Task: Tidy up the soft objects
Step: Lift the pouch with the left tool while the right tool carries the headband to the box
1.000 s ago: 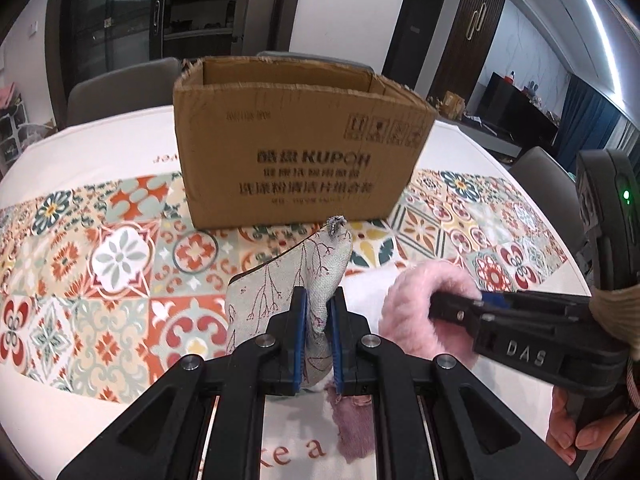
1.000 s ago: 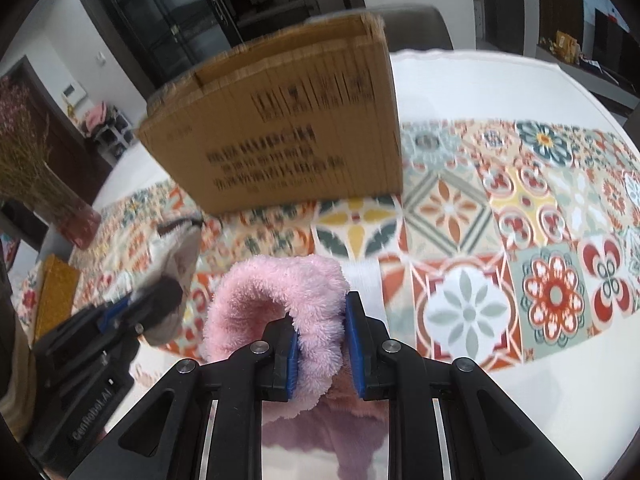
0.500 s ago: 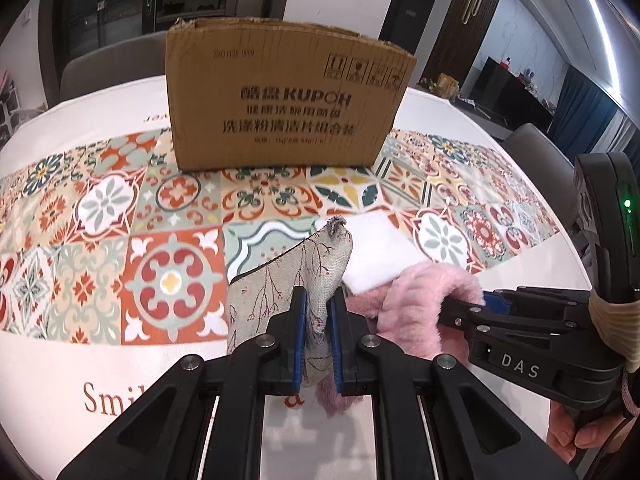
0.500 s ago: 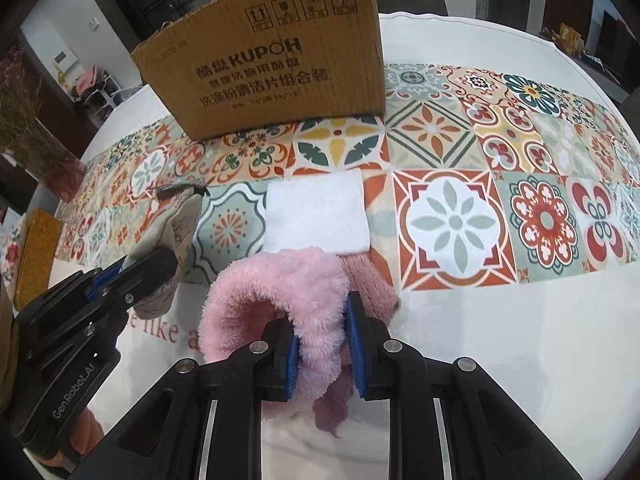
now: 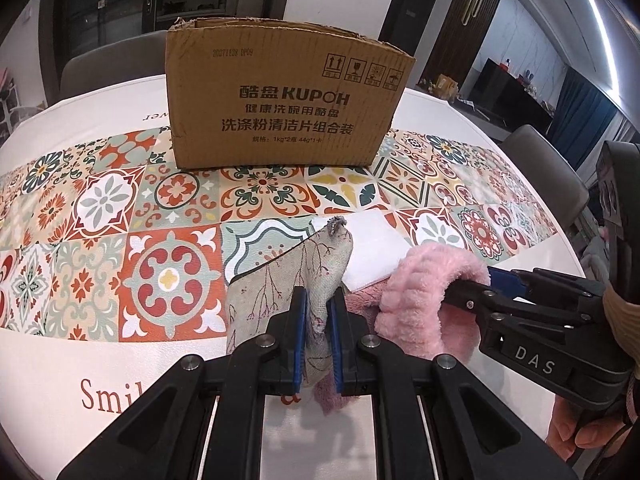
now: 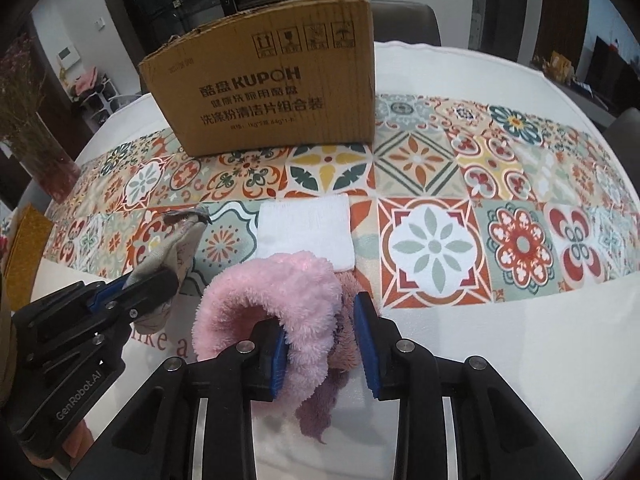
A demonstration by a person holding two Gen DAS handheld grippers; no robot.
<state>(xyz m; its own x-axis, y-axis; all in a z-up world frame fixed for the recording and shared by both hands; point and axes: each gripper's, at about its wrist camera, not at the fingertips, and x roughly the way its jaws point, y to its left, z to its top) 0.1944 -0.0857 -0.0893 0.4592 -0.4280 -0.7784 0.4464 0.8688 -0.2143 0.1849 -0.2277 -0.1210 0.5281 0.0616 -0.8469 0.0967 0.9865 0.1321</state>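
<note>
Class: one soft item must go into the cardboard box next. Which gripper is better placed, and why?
Left. The left gripper is shut on the floral pouch; the right gripper has just been opening around the pink fluffy cloth.

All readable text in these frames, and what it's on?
"酷盘 KUPOH": cardboard box front.
"洗涤粉清洁片组合装": box, lower line.
Date code at the box's top left and the small spec line: too blurred to read.
Four handling symbols: box, upper right.
"Smil", cut off: tablecloth.
"DAS": right gripper.
"GenRobot.AI": left gripper.
</note>
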